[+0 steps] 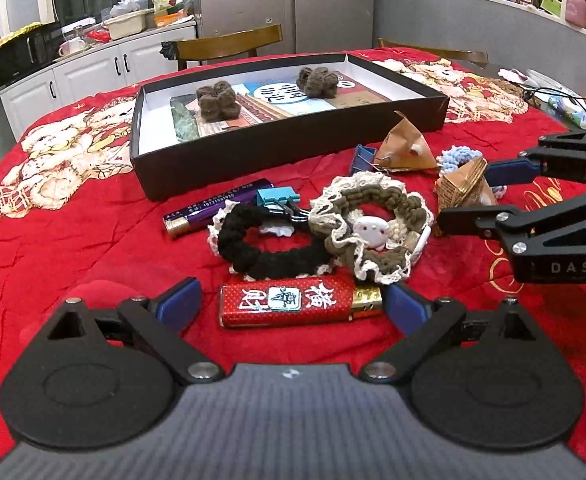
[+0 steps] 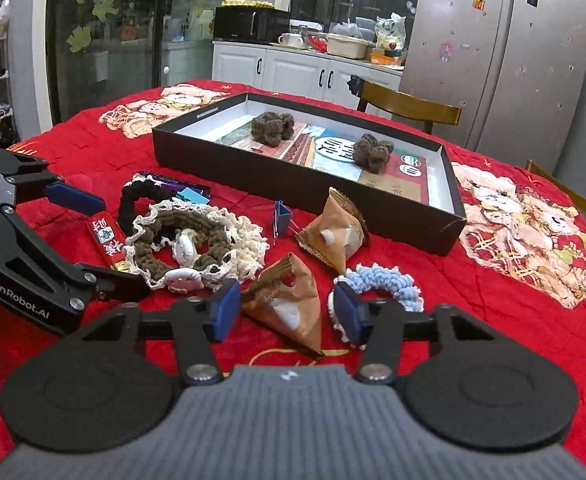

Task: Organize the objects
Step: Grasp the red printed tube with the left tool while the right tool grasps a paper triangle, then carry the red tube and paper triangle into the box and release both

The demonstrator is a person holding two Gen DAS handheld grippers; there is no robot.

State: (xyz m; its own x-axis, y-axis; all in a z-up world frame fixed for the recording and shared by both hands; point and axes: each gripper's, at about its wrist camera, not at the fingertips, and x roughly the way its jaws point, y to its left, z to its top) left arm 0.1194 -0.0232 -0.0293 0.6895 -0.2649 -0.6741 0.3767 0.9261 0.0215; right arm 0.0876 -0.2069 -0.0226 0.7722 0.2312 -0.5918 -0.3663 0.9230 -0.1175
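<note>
Right gripper sits open around the brown pyramid packet, pads not touching yet. Left gripper is open too, with the red lighter lying crosswise between its pads.

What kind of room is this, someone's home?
Most likely a home kitchen-dining room: a steel refrigerator with stickers, white cabinets bearing a microwave, and a dining table under a red cloth.

My surface wears a red cloth printed with cream bears. The box is black outside, white within. Its two knitted lumps look brown, I think.
</note>
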